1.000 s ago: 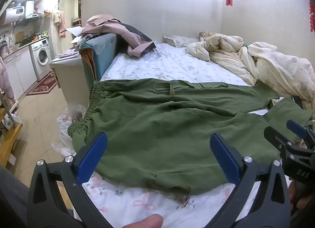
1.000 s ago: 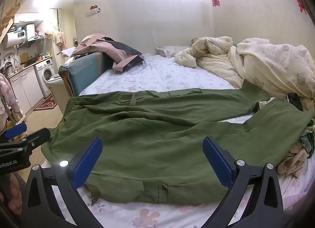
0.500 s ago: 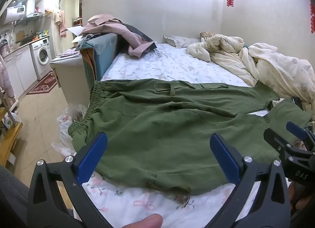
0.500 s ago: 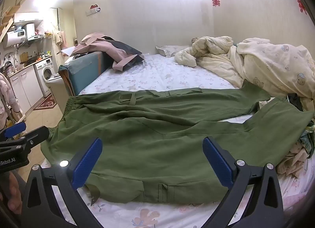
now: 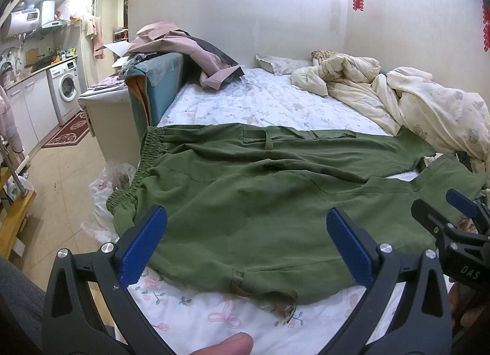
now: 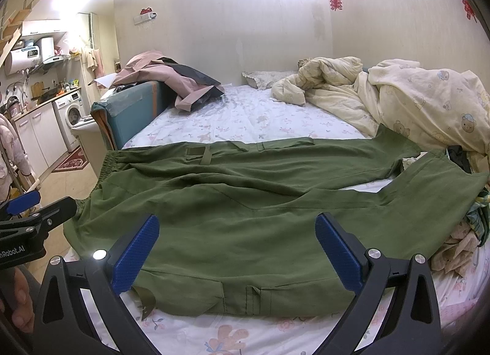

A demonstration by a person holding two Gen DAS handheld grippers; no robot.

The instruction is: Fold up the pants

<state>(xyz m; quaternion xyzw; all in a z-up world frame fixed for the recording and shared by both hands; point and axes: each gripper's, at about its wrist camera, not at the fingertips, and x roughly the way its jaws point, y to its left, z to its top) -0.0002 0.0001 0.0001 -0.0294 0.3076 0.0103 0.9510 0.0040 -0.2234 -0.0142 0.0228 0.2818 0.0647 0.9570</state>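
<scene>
The green pants lie spread out flat across the near end of the bed, on the white sheet with little flowers. The stretchy waistband is at the left edge of the bed, and the two legs run off to the right, where their ends reach a pile of cream blankets. A thin gap of white sheet shows between the two legs on the right side. The left gripper is held up just above the near edge of the pants, with its blue pads wide apart and nothing between them. The right gripper is the same — jaws spread wide, holding nothing, close over the near leg. Each gripper can be seen from the side in the other one's camera, so the two are side by side. No fold has been made yet, so this looks like the very start: the pants are laid out and the hands are getting ready to grab. The next move is probably to go down and pinch the near edge of the pants, one gripper toward the waistband and one farther along the leg. Then the near leg could be lifted and laid over the far leg — both hands would need to move together so the cloth stays smooth.
</scene>
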